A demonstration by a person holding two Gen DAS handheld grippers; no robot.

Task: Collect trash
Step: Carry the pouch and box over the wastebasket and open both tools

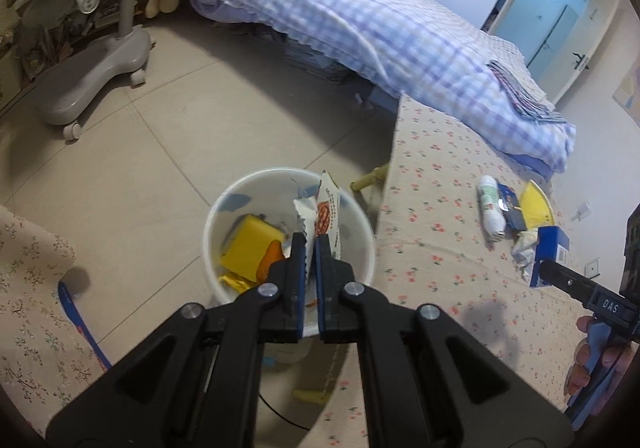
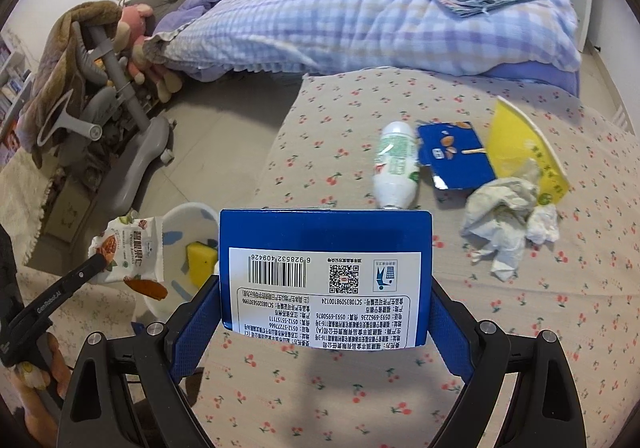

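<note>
My left gripper [image 1: 311, 248] is shut on a white snack wrapper [image 1: 326, 208] and holds it over the white bin [image 1: 224, 208] on the floor. The bin holds a yellow sponge [image 1: 250, 248] and other scraps. The wrapper [image 2: 128, 256] and the bin [image 2: 180, 216] also show in the right wrist view. My right gripper [image 2: 325, 308] is shut on a blue carton [image 2: 325, 272] above the flowered table; in the left wrist view the carton [image 1: 548, 256] is at the right. On the table lie a white bottle [image 2: 396, 164], a flattened blue box [image 2: 456, 156], a yellow paper piece [image 2: 524, 148] and crumpled tissue [image 2: 504, 220].
The flowered tablecloth [image 2: 360, 388] covers the table beside the bin. A bed with a checked quilt [image 1: 360, 20] stands behind. A grey wheeled chair [image 1: 100, 60] is at the far left. A second flowered surface [image 1: 32, 288] lies at the left edge.
</note>
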